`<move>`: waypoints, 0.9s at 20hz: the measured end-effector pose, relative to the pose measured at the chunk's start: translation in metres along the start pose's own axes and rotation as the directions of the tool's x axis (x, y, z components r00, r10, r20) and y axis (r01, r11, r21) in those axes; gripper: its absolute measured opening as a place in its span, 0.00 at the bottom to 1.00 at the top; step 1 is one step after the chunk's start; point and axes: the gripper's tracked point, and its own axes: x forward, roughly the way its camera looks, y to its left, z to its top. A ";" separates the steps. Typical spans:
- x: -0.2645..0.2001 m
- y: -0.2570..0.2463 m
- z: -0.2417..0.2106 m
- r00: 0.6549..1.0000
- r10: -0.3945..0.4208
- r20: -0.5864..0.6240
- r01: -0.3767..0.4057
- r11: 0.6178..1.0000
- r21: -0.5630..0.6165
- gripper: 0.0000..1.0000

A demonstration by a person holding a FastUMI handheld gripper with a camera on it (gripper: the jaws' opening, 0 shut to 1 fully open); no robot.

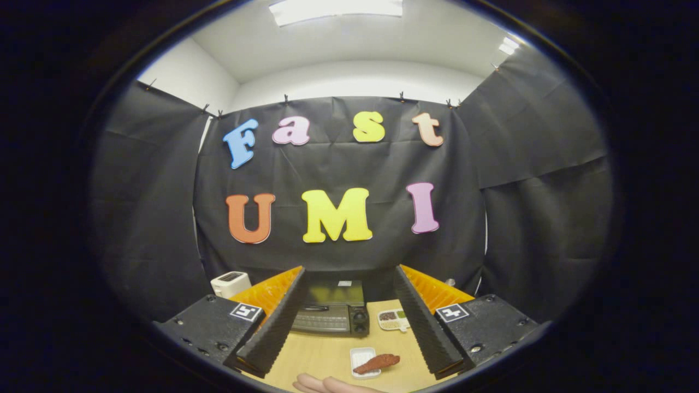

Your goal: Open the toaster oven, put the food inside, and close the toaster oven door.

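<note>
Your hand-held gripper [349, 316] hangs above the table [322, 355] with its two fingers [276, 322] spread wide and nothing between them but open air. Framed in the gap between those fingers, the toaster oven [332, 309] stands at the far side of the table against the booth's black cloth wall, its door closed and its handle running across the top of the glass; two knobs sit one above the other on its right side. Nearer to you, well short of the oven and lying between the fingers, a small white tray [361, 360] rests on the wooden table, and the food [378, 362], a reddish-brown piece, lies partly on the tray's right edge and partly over it toward the right finger. Just right of the oven, close to the inner side of your right finger, a white divided dish [394, 320] holds small portions of brown and green items. Beyond your left finger, a white pop-up toaster [230, 284] stands to the left of the oven. A person's hand [325, 385] rests on the near edge of the table, just in front of the tray.
</note>
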 end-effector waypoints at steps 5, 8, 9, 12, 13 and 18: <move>0.067 0.029 -0.025 0.999 0.017 -0.041 -0.018 1.000 -0.023 1.00; 0.107 0.048 -0.045 0.998 0.016 -0.063 -0.019 0.999 -0.046 1.00; 0.122 0.054 -0.053 0.998 0.010 -0.069 -0.014 0.998 -0.062 1.00; 0.166 0.078 -0.086 0.995 0.008 -0.104 -0.017 0.996 -0.085 1.00; 0.180 0.087 -0.102 0.990 0.015 -0.137 -0.027 0.996 -0.087 1.00; 0.230 0.111 -0.173 0.961 0.015 -0.275 -0.034 0.997 -0.062 1.00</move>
